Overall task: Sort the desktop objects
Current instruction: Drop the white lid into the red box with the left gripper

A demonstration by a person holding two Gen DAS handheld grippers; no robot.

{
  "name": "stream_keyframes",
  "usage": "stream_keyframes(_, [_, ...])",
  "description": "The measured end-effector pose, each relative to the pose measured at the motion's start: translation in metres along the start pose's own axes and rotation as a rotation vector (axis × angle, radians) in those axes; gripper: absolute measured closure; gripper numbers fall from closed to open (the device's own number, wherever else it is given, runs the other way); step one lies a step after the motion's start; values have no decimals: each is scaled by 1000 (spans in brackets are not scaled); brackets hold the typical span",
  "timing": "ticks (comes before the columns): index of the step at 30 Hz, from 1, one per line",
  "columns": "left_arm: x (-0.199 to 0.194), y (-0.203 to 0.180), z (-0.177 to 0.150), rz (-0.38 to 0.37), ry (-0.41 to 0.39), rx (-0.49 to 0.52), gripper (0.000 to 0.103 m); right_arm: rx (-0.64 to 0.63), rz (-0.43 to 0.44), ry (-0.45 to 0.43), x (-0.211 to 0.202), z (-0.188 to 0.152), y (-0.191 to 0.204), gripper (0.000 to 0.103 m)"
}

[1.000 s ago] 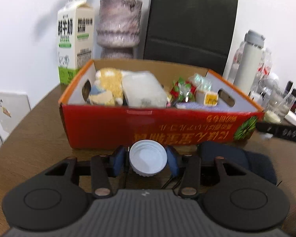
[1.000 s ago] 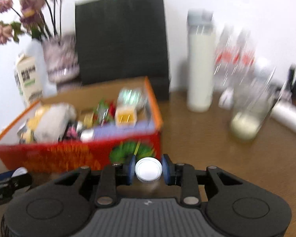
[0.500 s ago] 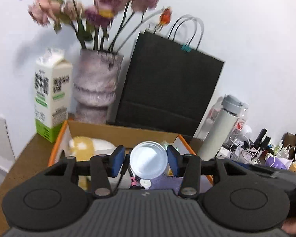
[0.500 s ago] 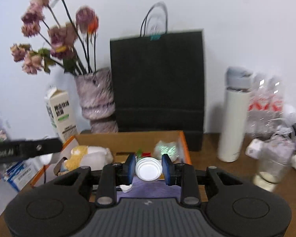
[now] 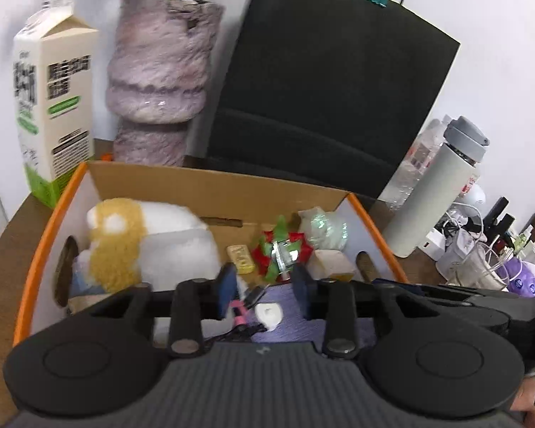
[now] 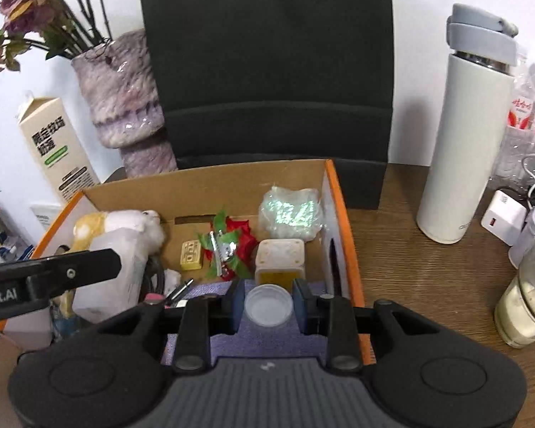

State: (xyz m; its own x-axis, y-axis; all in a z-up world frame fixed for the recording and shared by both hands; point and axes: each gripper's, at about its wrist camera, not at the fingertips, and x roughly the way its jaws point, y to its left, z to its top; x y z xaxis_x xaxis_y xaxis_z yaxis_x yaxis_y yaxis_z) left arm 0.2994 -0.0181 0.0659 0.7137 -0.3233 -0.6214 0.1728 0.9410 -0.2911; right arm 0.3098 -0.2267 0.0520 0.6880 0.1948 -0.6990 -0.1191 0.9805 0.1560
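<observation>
An orange cardboard box holds a plush toy, a red and green ornament, a yellow block and a purple cloth. My left gripper hangs over the box, open and empty; a small white piece lies below it. My right gripper is over the box's right side, shut on a round white lid.
A milk carton, a purple vase and a black paper bag stand behind the box. A white flask, a glass, chargers and cables sit on the wooden table to the right.
My left gripper held a round white lid earlier; now its jaws are apart and the lid is gone. Both grippers tipped down over the box. The right still holds its lid.
</observation>
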Motion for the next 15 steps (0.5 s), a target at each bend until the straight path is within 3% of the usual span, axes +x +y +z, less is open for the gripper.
stream_keyframes(1, [-7, 4, -2, -5, -14, 1, 51, -3, 5, -5, -3, -2, 0, 73])
stream_keyframes(2, [-13, 8, -3, -10, -31, -1, 43, -6, 6, -5, -6, -3, 0, 67])
stream_keyframes(4, [-25, 14, -5, -1, -43, 3, 38, -9, 3, -18, -13, -2, 1, 35])
stream_keyframes(8, [-45, 17, -7, 62, -40, 20, 33, 13, 8, -66, -32, -1, 6, 33])
stream_keyframes(10, [-56, 22, -12, 57, -42, 10, 32, 2, 32, -70, -44, -4, 10, 33])
stream_keyframes(15, [-84, 35, -41, 99, -52, -1, 30, -26, 37, -81, -73, -29, 20, 33])
